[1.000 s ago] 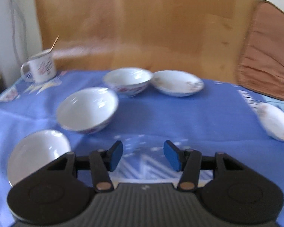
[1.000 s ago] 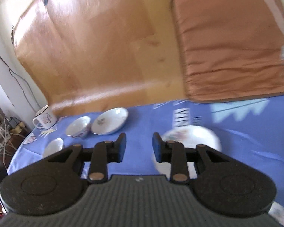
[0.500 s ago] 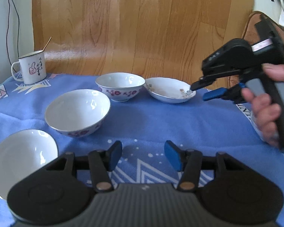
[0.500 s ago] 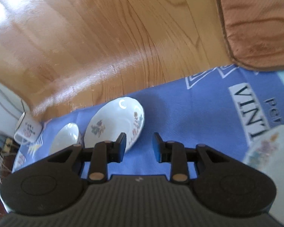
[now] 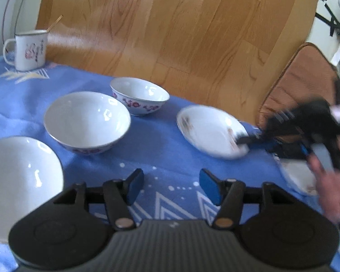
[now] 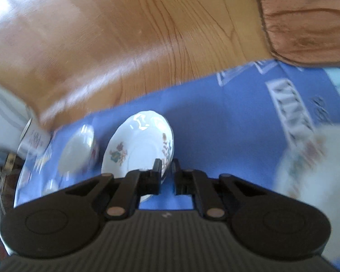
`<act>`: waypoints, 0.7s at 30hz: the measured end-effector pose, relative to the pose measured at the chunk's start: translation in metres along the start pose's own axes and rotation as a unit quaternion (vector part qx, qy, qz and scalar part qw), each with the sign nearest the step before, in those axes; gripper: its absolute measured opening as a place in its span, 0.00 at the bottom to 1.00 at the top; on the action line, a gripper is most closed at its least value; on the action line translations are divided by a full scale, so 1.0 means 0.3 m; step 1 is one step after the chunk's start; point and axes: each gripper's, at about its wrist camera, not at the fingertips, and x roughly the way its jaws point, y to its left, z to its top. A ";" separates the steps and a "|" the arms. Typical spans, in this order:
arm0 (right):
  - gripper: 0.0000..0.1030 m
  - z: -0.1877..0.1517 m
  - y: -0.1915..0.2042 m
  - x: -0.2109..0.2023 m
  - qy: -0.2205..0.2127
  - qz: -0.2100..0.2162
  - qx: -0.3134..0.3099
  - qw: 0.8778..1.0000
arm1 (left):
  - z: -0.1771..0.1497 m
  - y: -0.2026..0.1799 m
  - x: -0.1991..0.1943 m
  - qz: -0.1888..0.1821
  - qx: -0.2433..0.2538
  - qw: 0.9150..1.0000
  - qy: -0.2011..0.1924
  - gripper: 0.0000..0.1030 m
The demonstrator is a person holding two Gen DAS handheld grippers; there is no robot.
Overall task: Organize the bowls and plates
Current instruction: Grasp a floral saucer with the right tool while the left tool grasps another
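Both views are brightly lit by daylight. A broad glare is laid across the wooden panel (image 6: 129,45) far beyond the fingers to their left in the right wrist view, where the grain is washed out to white at the upper left corner. Small specular highlights are seen on the white bowl (image 5: 87,122) ahead of the left fingers. Soft shadows are cast under the bowls onto the blue tablecloth (image 5: 156,145). Strong motion blur is seen on the right gripper (image 5: 249,139) in the left wrist view, and on the floral plate (image 6: 315,158) to the right of the fingers in the right wrist view. Straight edges are bowed by fisheye distortion towards the frame borders, and the corners are vignetted dark.
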 end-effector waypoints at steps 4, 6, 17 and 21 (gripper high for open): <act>0.10 -0.145 -0.083 -0.136 0.021 0.017 -0.010 1.000 | -0.011 -0.021 -0.007 -0.021 0.011 1.000 0.008 0.71; 0.11 -0.211 -0.120 -0.184 0.027 0.025 -0.004 0.999 | -0.020 -0.042 -0.009 -0.029 0.022 0.999 0.016 0.71; 0.11 -0.339 -0.139 -0.304 0.001 0.044 -0.014 0.999 | -0.038 -0.228 -0.013 -0.036 0.065 0.993 0.092 0.14; 0.11 -0.355 -0.172 -0.399 -0.032 0.035 -0.035 0.998 | -0.014 -0.332 -0.048 -0.057 0.080 0.991 0.092 0.13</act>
